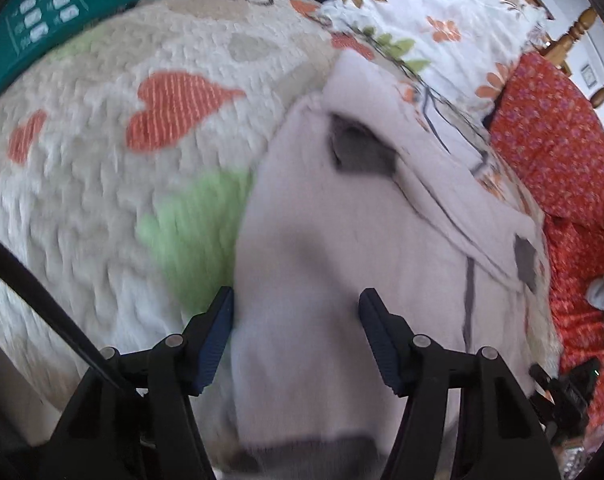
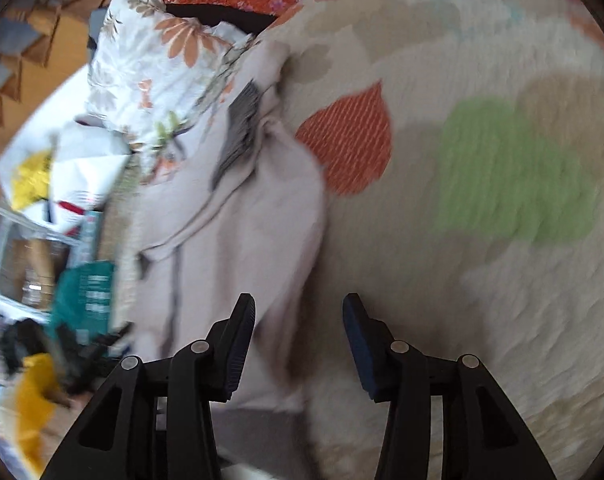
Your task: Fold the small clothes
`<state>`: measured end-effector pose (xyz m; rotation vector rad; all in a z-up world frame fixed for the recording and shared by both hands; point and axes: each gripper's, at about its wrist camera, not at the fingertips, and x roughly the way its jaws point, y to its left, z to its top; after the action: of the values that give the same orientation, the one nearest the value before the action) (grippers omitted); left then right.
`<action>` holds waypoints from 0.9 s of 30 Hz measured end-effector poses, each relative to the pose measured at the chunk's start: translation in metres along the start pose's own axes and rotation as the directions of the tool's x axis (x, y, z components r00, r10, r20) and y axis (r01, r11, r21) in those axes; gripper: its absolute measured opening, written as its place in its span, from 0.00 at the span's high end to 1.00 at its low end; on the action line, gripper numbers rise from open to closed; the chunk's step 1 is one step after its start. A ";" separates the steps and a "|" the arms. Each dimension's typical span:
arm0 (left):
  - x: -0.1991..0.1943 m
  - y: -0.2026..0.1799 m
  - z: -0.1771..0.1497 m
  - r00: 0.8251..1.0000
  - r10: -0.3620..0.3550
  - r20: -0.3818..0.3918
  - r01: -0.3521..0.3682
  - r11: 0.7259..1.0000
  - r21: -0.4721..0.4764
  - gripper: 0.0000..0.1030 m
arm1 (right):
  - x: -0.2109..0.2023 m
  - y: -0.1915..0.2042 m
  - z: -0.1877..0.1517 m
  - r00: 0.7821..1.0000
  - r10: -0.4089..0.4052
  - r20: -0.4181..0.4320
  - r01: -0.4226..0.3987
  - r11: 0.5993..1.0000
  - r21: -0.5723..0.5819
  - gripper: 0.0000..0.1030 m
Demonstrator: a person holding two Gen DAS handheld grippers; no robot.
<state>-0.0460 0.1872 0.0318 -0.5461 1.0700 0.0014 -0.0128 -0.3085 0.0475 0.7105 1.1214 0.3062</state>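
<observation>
- One bed (image 1: 102,184), covered by a quilted spread printed with orange and green hearts, is seen in both wrist views.
- One pale lilac garment (image 1: 341,240) with grey trim is laid rumpled on the spread, beside one floral pillow (image 1: 433,12) and one red flowered cushion (image 1: 553,152).
- One teal box (image 1: 42,28) is seen at the bed's far edge.
- The left gripper (image 1: 296,312) is held wide above the garment.
- The right gripper (image 2: 299,320) is held wide over the garment's edge.

The teal package (image 1: 50,20) carries white print, but it is too blurred to read.
</observation>
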 end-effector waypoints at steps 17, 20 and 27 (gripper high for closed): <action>-0.006 0.009 -0.077 0.984 -0.164 -0.066 0.161 0.986 -0.051 0.53 | 0.026 0.012 -0.072 0.965 0.217 -0.145 -0.216 0.976 0.024 0.51; -0.006 0.006 -0.079 0.988 -0.144 -0.063 0.142 0.989 -0.034 0.53 | 0.025 0.024 -0.082 0.981 0.151 -0.123 -0.160 0.985 -0.063 0.51; -0.006 0.007 -0.071 0.989 -0.101 -0.105 0.098 0.995 -0.032 0.94 | 0.025 0.048 -0.107 0.999 -0.012 -0.048 0.002 0.979 -0.203 0.70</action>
<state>-0.1094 0.1651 0.0084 -0.6292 1.1470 -0.1020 -0.0921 -0.2198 0.0346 0.5207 1.1201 0.4278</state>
